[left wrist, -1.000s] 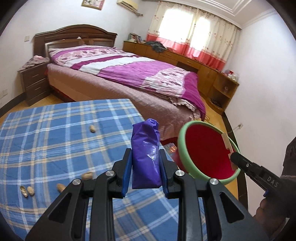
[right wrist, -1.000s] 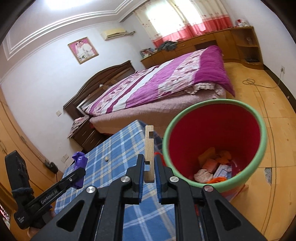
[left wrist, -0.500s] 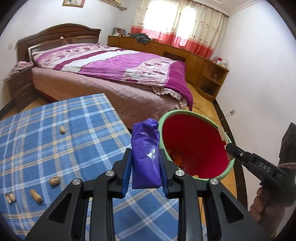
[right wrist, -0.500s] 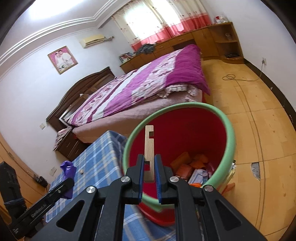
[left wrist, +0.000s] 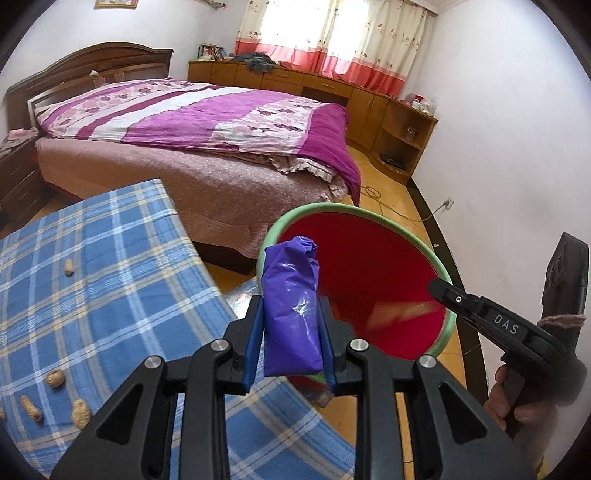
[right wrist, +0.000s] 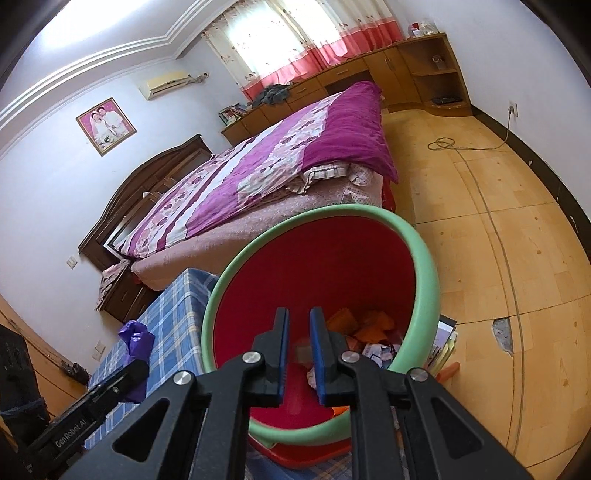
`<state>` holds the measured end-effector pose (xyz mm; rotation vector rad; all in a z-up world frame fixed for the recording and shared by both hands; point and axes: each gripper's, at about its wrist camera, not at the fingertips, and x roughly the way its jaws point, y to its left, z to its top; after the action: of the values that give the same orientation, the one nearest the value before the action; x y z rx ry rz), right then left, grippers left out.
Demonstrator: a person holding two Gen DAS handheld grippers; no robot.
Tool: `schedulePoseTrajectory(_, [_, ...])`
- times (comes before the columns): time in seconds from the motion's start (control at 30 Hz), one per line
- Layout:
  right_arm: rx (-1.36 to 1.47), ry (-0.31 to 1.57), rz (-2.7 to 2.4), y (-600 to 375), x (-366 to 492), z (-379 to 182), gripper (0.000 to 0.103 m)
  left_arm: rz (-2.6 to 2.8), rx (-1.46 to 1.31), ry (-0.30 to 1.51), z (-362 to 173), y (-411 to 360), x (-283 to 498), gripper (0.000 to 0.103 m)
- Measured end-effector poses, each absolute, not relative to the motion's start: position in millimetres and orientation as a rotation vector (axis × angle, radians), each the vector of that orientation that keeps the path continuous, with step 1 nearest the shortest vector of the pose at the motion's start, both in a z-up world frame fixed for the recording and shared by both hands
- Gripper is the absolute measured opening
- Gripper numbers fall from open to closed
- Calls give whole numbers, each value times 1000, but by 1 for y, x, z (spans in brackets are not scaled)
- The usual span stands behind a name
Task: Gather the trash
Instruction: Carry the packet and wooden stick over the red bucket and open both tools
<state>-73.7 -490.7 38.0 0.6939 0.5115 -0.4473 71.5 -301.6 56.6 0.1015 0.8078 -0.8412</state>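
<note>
purple bag (left wrist: 291,306) clamped in left tongs (left wrist: 290,347), apparently over bin rim (left wrist: 439,269).

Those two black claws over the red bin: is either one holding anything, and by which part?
The left gripper clamps a purple plastic bag by its lower half. The right gripper holds nothing.

A home bedroom: a made bed (left wrist: 207,122) (purple quilt), curtained window (left wrist: 332,33), wall air conditioner (right wrist: 166,84).

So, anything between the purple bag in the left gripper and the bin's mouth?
Nothing visible. The purple bag, clamped in the left gripper, hangs at the near rim of the red bin, its mouth open. The right gripper, jaws just opened and empty, sits aside at the right rim.
</note>
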Motion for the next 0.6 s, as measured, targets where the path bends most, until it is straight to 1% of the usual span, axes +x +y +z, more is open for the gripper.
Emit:
schedulePoseTrajectory(0.23, [700,492,-447,-495,-79,39,16,-870,140,825,48,-326,70,28])
schedulePoseTrajectory(0.5, [712,484,-444,-496,-88,38,21,-888,195,832,34,-352,68,28])
schedulePoseTrajectory(0.6, [715,483,-443,-496,-89,38,23,-873,196,846,32,-354,70,31])
